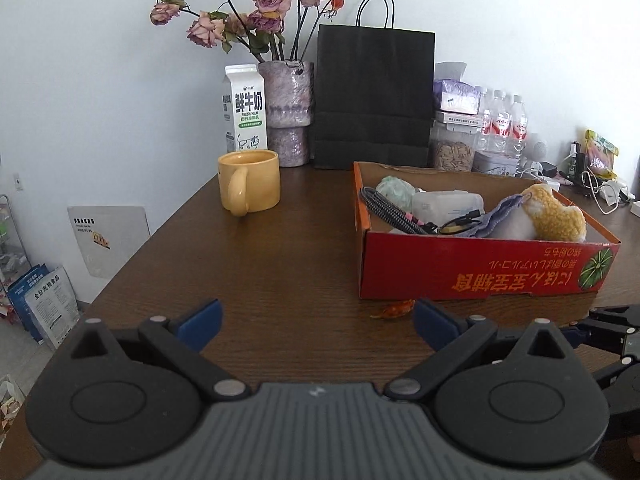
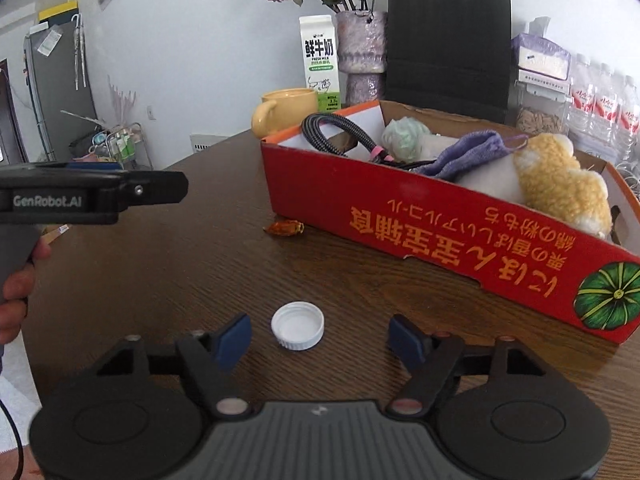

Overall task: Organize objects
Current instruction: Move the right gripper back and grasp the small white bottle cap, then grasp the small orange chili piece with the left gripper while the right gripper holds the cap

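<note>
Cap (image 2: 297, 325) on table (image 2: 160, 272), near red box (image 2: 440, 220).
I see my right gripper (image 2: 320, 338) and left gripper (image 1: 316, 318) both spread apart, holding nothing.

Dark wood bench against a plain white wall, in soft daylight

The wood-grain bench (image 1: 280, 264) fills the middle; the white wall (image 1: 100, 80) rises from 9 to 3 o'clock. At 8 o'clock a pale floor (image 1: 24, 360) shows by a wire rack (image 1: 10, 240). In the right wrist view a grey cabinet (image 2: 60, 88) stands at 10 o'clock.
</note>
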Demonstrator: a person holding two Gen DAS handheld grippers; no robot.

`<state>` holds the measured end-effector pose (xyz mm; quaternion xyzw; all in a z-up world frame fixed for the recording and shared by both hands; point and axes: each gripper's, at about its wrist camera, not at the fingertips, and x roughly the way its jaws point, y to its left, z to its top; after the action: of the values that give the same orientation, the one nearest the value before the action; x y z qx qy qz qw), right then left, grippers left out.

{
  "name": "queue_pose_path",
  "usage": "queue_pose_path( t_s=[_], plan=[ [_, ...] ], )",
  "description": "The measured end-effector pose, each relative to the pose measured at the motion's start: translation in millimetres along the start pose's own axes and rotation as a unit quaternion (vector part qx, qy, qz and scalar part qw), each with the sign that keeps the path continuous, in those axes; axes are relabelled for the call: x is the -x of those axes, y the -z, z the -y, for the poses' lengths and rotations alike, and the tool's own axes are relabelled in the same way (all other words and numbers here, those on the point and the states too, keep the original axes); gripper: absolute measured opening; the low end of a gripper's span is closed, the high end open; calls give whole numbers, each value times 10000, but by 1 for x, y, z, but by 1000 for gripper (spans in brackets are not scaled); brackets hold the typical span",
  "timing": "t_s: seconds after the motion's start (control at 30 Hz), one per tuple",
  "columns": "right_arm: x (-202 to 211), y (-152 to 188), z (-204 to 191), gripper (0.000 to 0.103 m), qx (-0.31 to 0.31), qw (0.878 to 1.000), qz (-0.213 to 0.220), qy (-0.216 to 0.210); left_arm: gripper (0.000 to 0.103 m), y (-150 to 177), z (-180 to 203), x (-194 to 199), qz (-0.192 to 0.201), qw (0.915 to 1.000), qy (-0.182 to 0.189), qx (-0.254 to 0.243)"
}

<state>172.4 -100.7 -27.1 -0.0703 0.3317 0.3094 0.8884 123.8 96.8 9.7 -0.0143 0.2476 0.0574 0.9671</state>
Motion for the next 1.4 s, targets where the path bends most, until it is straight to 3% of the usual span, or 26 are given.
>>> queue_pose_path(
  t_s=[0.03, 0.1, 0.17, 0.4, 0.8, 1.07, 1.3, 1.37, 1.4],
  plan=[
    [0, 0, -3, 64, 21, 10000, 34, 46, 103, 2, -1, 0, -22, 10000, 13, 13],
    [0, 1, -6, 38, 61, 9999, 75, 82, 103, 4, -2, -1, -61, 10000, 29, 38],
    [1, 2, -8, 28, 97, 9998, 125, 70, 103, 5, -2, -3, -99, 9999, 45, 53],
    [6, 5, -4, 27, 88, 9996, 262, 28, 103, 5, 9, -16, -240, 9996, 143, 53],
    [35, 16, 61, 28, -558, 9919, 747, 861, 103, -7, 53, -62, -617, 9978, 189, 134],
    [50, 25, 105, 27, -1047, 9833, 896, 1188, 101, -12, 65, -92, -865, 9947, 29, 557],
    [51, 26, 107, 27, -998, 9847, 901, 1112, 73, -11, 67, -98, -936, 9929, -114, 720],
    [51, 27, 108, 27, -1009, 9847, 892, 1102, 60, -11, 68, -97, -916, 9931, -139, 725],
    [51, 27, 108, 28, -1012, 9848, 890, 1100, 43, -11, 68, -97, -902, 9933, -146, 701]
  ],
)
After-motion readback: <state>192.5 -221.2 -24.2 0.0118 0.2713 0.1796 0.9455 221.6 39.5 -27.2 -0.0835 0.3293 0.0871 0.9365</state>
